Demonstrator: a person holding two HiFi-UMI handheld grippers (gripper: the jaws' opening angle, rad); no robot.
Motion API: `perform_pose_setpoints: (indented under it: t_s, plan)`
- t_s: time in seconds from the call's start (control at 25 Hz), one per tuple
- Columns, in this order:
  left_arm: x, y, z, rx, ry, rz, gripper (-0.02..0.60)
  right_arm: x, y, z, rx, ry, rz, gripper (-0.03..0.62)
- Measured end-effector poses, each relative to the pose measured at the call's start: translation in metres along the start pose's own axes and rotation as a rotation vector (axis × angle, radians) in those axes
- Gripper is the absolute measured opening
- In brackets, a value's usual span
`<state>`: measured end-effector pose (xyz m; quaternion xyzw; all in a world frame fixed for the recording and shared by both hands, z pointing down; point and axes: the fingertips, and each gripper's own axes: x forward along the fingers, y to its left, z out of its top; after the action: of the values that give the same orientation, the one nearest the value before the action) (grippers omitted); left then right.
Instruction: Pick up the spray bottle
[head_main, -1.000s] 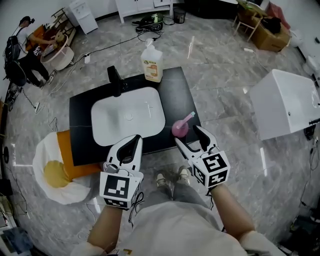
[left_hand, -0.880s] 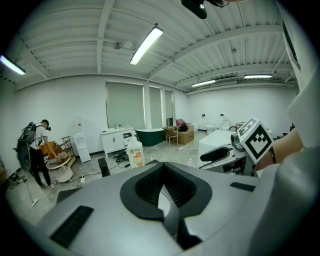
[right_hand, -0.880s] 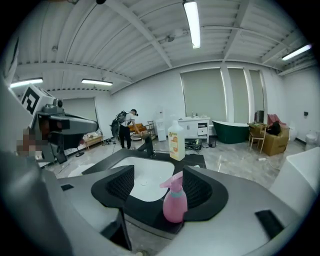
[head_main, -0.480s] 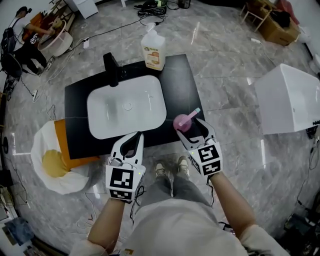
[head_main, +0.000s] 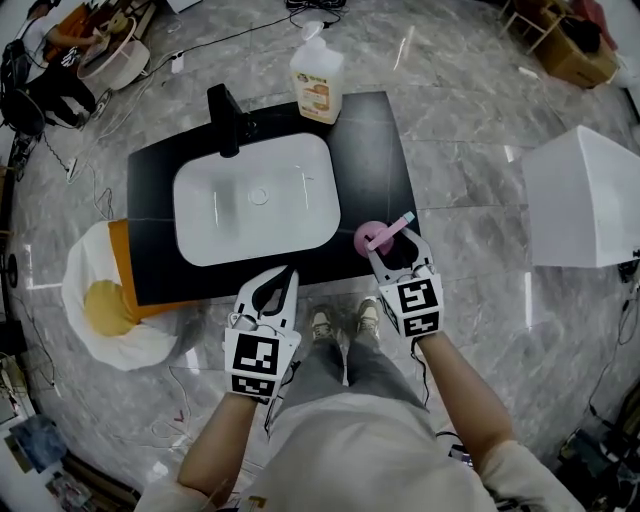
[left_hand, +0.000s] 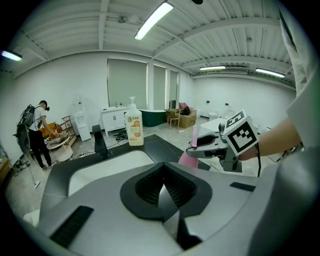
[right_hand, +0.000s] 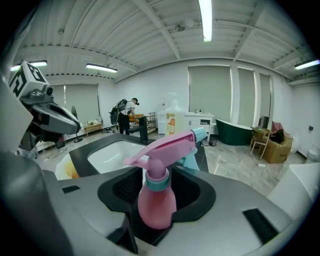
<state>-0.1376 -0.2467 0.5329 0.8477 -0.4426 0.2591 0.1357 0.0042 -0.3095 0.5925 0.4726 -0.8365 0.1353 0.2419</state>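
The pink spray bottle (head_main: 368, 238) with a pale blue nozzle stands at the front right corner of the black counter (head_main: 372, 150). My right gripper (head_main: 392, 249) reaches around it from the near side. In the right gripper view the bottle (right_hand: 157, 206) stands upright between the pads, which are closing and meet its body on both sides. My left gripper (head_main: 285, 273) hangs at the counter's front edge, shut and empty, its tips (left_hand: 164, 186) together. From the left gripper view the bottle (left_hand: 188, 159) and the right gripper (left_hand: 210, 146) show at right.
A white basin (head_main: 255, 200) is set in the counter, with a black faucet (head_main: 225, 118) behind it and a soap pump bottle (head_main: 318, 72) at the back. A white and yellow cushion (head_main: 108, 318) lies on the floor at left, a white box (head_main: 585, 205) at right.
Both grippers have sunk toward the counter's front edge. The right gripper's jaws, earlier wide beside the bottle, have come in around its body. The left gripper stays shut.
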Motion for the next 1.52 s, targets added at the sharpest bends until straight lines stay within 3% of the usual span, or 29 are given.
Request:
perform_pose_setpoints:
  t_s: [0.08, 0.28, 0.52, 0.88, 1.16, 1.36, 1.52]
  plan:
    - [0.000, -0.001, -0.002, 0.004, 0.005, 0.001, 0.018, 0.002, -0.002, 0.001, 0.001, -0.006, 0.005, 0.172]
    - [-0.004, 0.000, -0.001, -0.003, 0.003, 0.011, 0.018, -0.001, -0.003, 0.012, 0.040, -0.012, 0.057, 0.167]
    - [-0.010, 0.005, 0.026, 0.011, -0.047, 0.024, 0.018, -0.025, -0.010, 0.055, 0.054, -0.073, 0.087, 0.167]
    - [-0.046, 0.031, 0.120, 0.077, -0.232, 0.130, 0.018, -0.104, -0.017, 0.167, -0.023, -0.249, 0.097, 0.167]
    - [-0.096, 0.013, 0.191, 0.152, -0.376, 0.140, 0.018, -0.185, -0.008, 0.247, -0.116, -0.413, 0.121, 0.167]
    - [-0.141, 0.004, 0.228, 0.185, -0.497, 0.185, 0.018, -0.235, 0.003, 0.268, -0.174, -0.481, 0.119, 0.167]
    - [-0.164, -0.002, 0.234, 0.221, -0.524, 0.197, 0.018, -0.258, 0.013, 0.264, -0.229, -0.465, 0.096, 0.167]
